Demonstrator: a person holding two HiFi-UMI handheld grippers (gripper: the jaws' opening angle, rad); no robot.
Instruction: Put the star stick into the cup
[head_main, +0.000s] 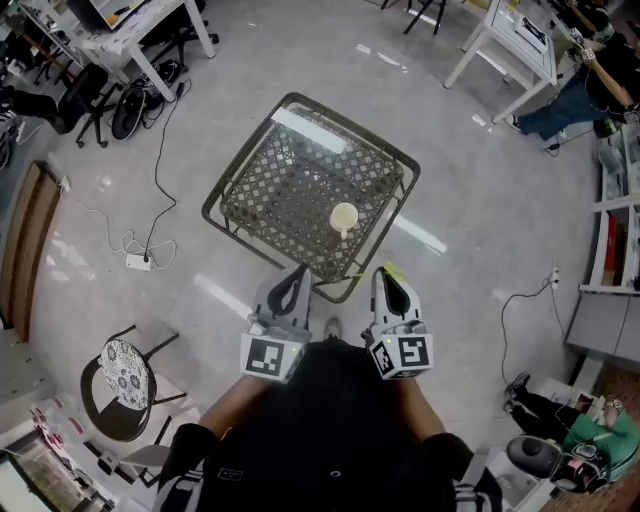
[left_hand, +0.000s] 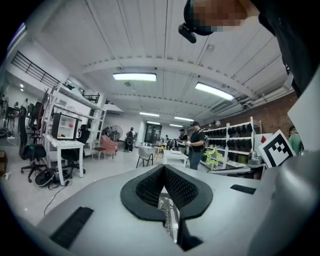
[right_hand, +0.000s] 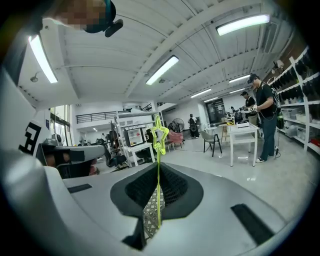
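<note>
Right hand-held gripper (right_hand: 159, 189) clenched on the star stick (right_hand: 158, 150), held close to the person's body at the near edge of the table (head_main: 262, 141).

Nearest, both grippers sit side by side just in front of the torso. The left hand-held gripper (left_hand: 164, 184) has its jaws pressed together on nothing, so it looks idle, simply kept clear. The right one pinches the thin stick low on its shaft, probably to leave the length free for lowering in. The stick's long axis runs out along the jaws, with the star end leading, away from the person. Beyond, on the lattice table top, the cup (head_main: 344, 218) stands upright with its mouth open, well apart from the stick's tip. The carry looks barely begun.
</note>
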